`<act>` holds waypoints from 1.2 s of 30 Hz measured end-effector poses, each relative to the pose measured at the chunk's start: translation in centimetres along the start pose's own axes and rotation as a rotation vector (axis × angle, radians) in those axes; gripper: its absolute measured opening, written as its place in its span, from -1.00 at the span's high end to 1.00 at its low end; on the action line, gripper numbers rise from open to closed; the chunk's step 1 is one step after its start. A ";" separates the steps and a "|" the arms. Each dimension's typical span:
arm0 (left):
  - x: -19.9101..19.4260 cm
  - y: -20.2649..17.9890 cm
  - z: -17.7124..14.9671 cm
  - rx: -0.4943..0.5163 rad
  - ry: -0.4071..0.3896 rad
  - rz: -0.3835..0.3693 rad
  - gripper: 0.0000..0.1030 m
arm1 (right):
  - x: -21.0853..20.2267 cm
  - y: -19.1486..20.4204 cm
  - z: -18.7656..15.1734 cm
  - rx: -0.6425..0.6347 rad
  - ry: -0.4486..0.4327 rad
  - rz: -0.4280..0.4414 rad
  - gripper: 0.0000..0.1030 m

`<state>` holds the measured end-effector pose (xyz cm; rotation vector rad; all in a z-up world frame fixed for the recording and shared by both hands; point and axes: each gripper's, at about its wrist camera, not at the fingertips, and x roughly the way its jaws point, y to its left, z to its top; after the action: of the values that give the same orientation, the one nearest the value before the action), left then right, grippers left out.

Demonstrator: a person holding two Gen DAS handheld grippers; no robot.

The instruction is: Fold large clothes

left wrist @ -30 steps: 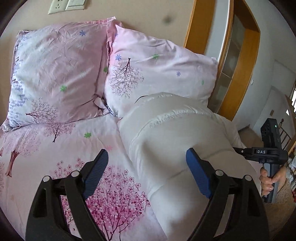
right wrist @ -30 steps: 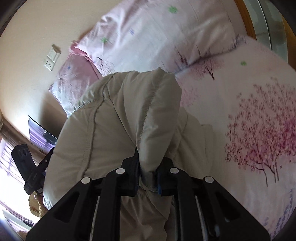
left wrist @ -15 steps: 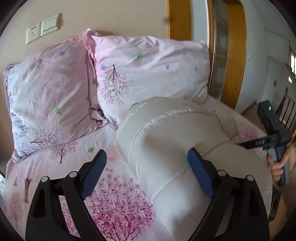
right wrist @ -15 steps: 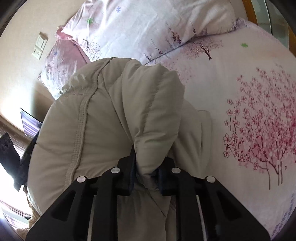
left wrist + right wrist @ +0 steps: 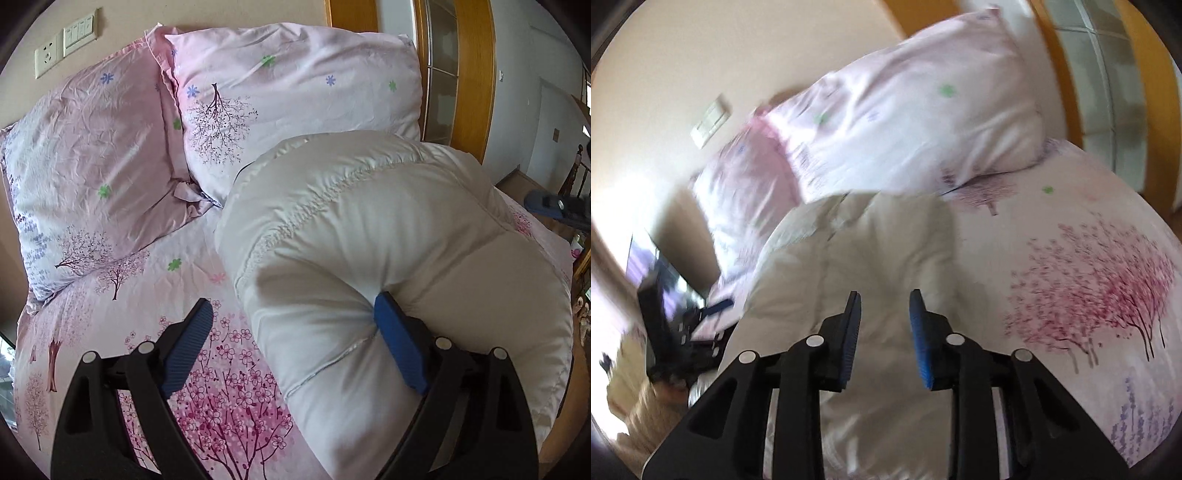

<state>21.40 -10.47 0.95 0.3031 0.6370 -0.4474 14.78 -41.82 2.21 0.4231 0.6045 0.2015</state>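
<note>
From the left wrist camera, one white padded jacket [image 5: 388, 258] lies bunched in a thick roll on the right half of the bed, its upper end resting against the right-hand pillow [image 5: 295, 96]. Two pillows stand against the wall: that one and a pinker one [image 5: 92, 155] to its left, touching side by side. The bedsheet [image 5: 140, 288] is pink with printed blossom trees. The left gripper [image 5: 291, 325] is spread wide; its right blue pad presses into a crease of the jacket while the left pad hangs over the bare sheet, holding nothing between them. One wall plate with a socket and switches [image 5: 66, 42] sits above the left pillow. At the far right edge, part of the other gripper [image 5: 557, 208] shows, blurred.

From the right wrist camera, which is motion-blurred, the same jacket [image 5: 871, 266] fills the centre, below the two pillows [image 5: 905, 125] and beside the blossom-print sheet [image 5: 1089, 280]. The right gripper [image 5: 884, 317] is parted, with a clear gap between its two pads and no fabric caught in it; the jacket lies just beyond the tips. The left gripper [image 5: 701, 325] appears dark at the left edge.
</note>
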 end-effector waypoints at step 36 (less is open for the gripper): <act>-4.2 -1.8 -2.2 0.019 -0.117 -0.009 -0.74 | 1.2 -0.4 -7.1 0.043 0.005 -0.085 0.49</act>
<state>16.40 -9.89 1.63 0.2896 0.5209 -0.4766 11.58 -39.49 -3.85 0.4374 0.6308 0.1090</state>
